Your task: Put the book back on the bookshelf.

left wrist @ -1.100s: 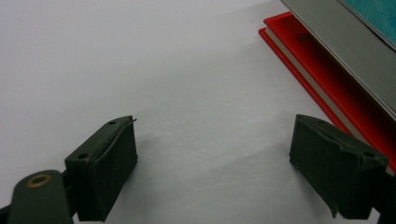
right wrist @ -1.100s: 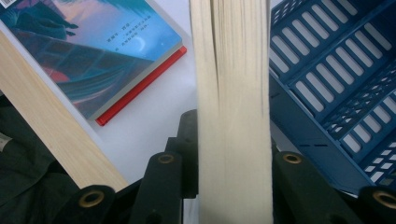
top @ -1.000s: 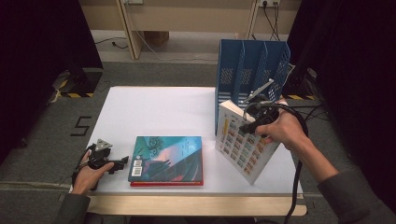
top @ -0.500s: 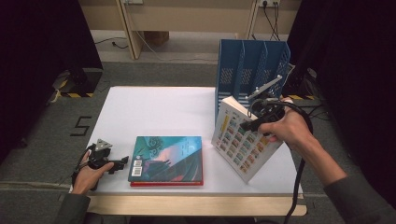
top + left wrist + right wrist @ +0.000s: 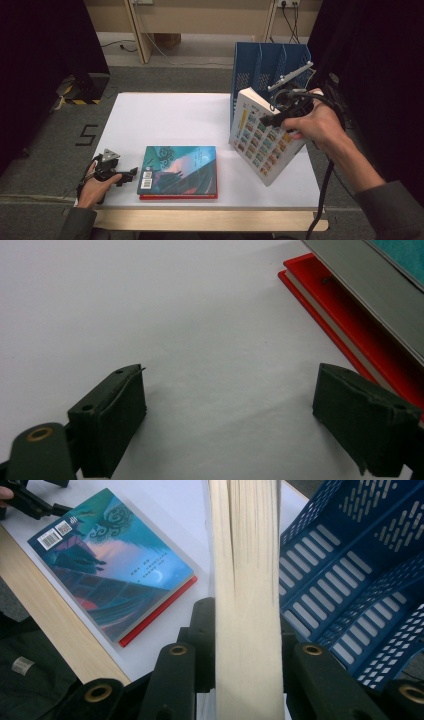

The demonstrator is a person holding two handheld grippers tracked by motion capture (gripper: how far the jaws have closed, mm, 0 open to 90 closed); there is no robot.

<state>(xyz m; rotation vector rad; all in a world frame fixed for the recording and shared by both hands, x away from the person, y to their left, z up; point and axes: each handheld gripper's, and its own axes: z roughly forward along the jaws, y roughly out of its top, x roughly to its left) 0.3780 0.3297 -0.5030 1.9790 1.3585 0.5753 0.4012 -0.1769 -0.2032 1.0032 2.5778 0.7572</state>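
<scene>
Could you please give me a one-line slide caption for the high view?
Right claw lifts a white book, tilted, beside the blue file rack; left claw rests open by two stacked books.

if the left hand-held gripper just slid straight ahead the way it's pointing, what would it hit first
Most likely the stacked books: the left hand-held gripper rests open on the table, jaws aimed at the teal book lying on the red book. Its right jaw would probably catch their edge first.

Thick white book (image 5: 261, 137), tilted, claw-clamped

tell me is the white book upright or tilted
Tilted: the white book leans in the right gripper, one bottom corner on the table.
</scene>
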